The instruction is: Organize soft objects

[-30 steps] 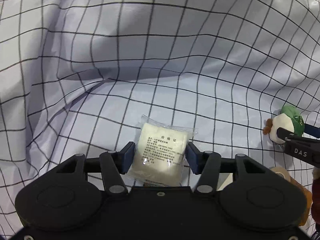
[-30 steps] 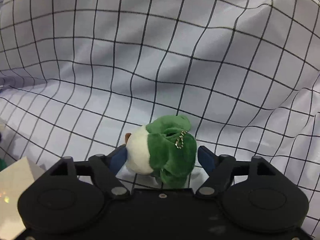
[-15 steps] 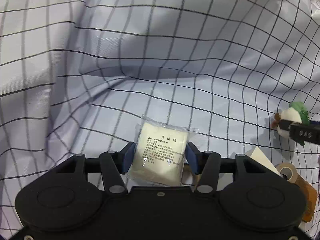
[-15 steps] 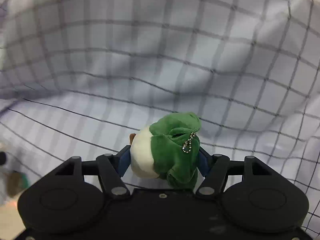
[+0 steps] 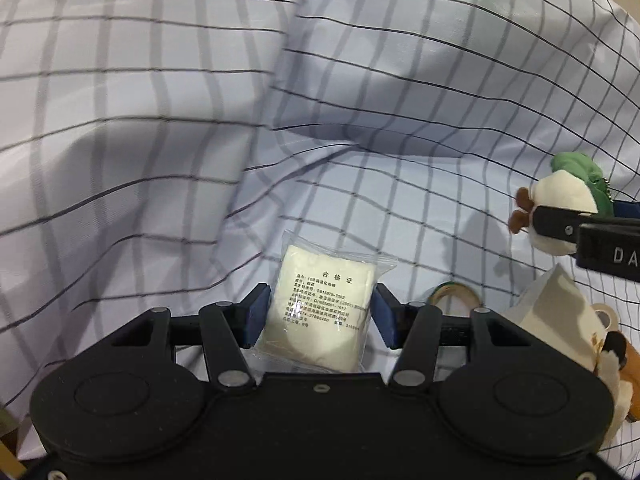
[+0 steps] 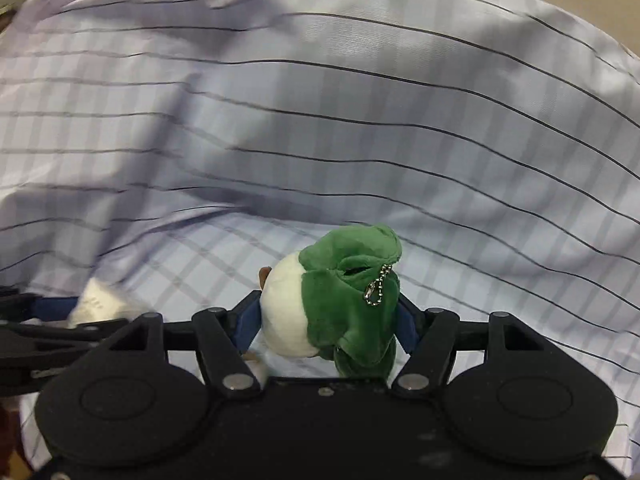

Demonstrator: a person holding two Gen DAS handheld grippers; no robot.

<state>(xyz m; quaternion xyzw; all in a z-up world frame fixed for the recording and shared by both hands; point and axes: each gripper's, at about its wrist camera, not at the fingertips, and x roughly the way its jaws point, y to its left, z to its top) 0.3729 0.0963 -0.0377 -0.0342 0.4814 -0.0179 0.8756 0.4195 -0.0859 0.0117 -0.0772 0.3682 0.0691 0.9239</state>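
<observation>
We see the left gripper [image 5: 320, 316] closed on a sealed clear packet [image 5: 322, 312] of white padding, its blue pads pressing both side edges; the packet's lower end is lost behind the black gripper body, and the printed label is too small for us to read. The right gripper [image 6: 328, 318] is clamped on a green and white plush toy [image 6: 340, 300], pads squeezing its two flanks, a small ball chain [image 6: 376, 286] dangling from the green part. The toy's underside is hidden by the gripper frame, and we cannot say what creature it is. Both things are held above a grid-checked cloth [image 5: 200, 120], rumpled into folds and streaked by blur, mostly in the right wrist view.

At the right edge of the left wrist view we find the same toy in the right gripper, cut off by the frame. Below it lie a tape roll [image 5: 454, 294], half hidden behind a left finger, a white paper piece [image 5: 556, 312], and a brown and white soft thing [image 5: 612, 360] we cannot identify. In the right wrist view the packet is only a white smear at the left
</observation>
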